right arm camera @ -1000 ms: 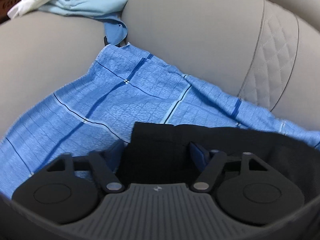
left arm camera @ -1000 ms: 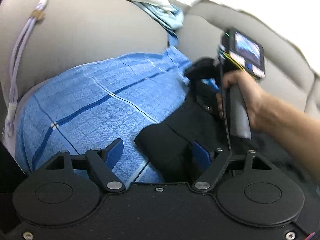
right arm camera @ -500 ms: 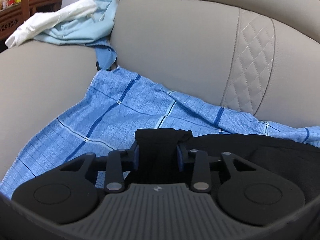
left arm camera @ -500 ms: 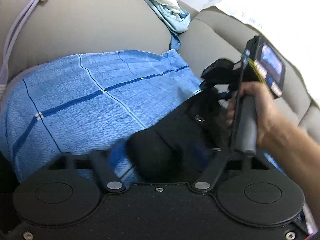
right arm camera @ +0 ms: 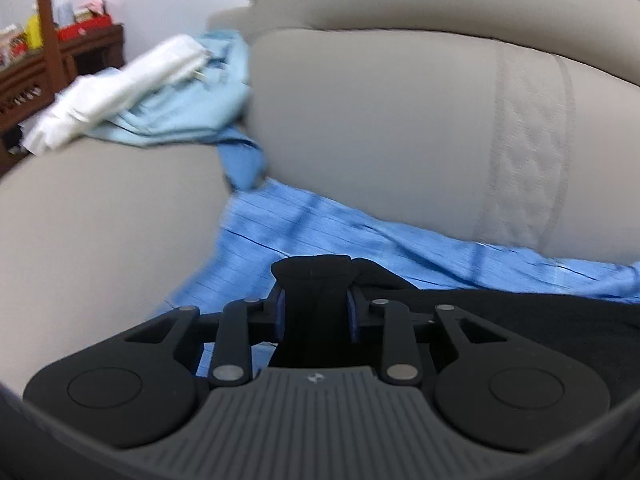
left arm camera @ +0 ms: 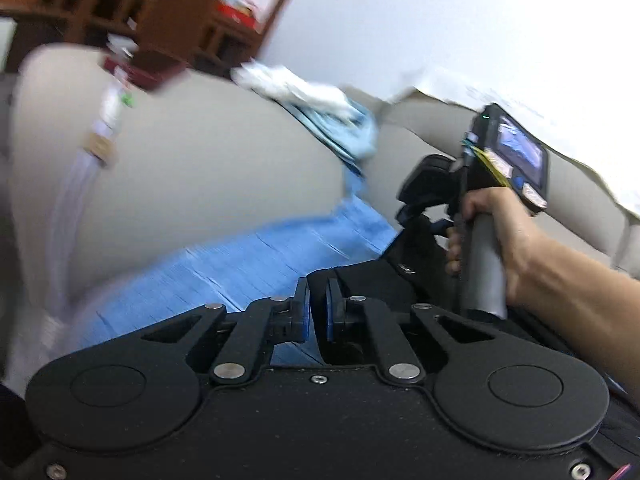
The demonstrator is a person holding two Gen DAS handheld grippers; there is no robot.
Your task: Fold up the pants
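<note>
Through my left wrist camera I see the left gripper [left arm camera: 319, 307] with its jaws drawn almost together, the blue pads pinching a thin edge of the black pants [left arm camera: 362, 280]. The fabric rises in a small fold right between the pads and runs off to the right, lying over a blue checked cloth [left arm camera: 248, 264] that covers the seat of a grey sofa [left arm camera: 208, 176]. Further right, a hand [left arm camera: 496, 236] grips the grey handle of the right gripper [left arm camera: 420, 216], whose small screen faces my camera; its front end sits at the pants, but from this side I cannot make out its jaws. On the sofa arm beyond lies a bundle of white and pale blue clothes [left arm camera: 316, 96], and a pale cable [left arm camera: 80, 184] hangs down the left side of the cushion. Dark wooden furniture [left arm camera: 120, 16] stands behind. The picture is smeared by motion.

Through my right wrist camera, the right gripper [right arm camera: 316, 312] has a thick bunch of the pants [right arm camera: 316, 276] between its blue pads. Its jaws are closing on that bunch, the pads pressed against either side of it. The rest of the black fabric spreads away to the right, over the blue checked cloth [right arm camera: 280, 232], which lies on the seat against the sofa's [right arm camera: 380, 120] backrest. The white and pale blue clothes [right arm camera: 152, 92] sit heaped on the arm at upper left, near a wooden cabinet [right arm camera: 48, 68] with red and yellow items on top.
</note>
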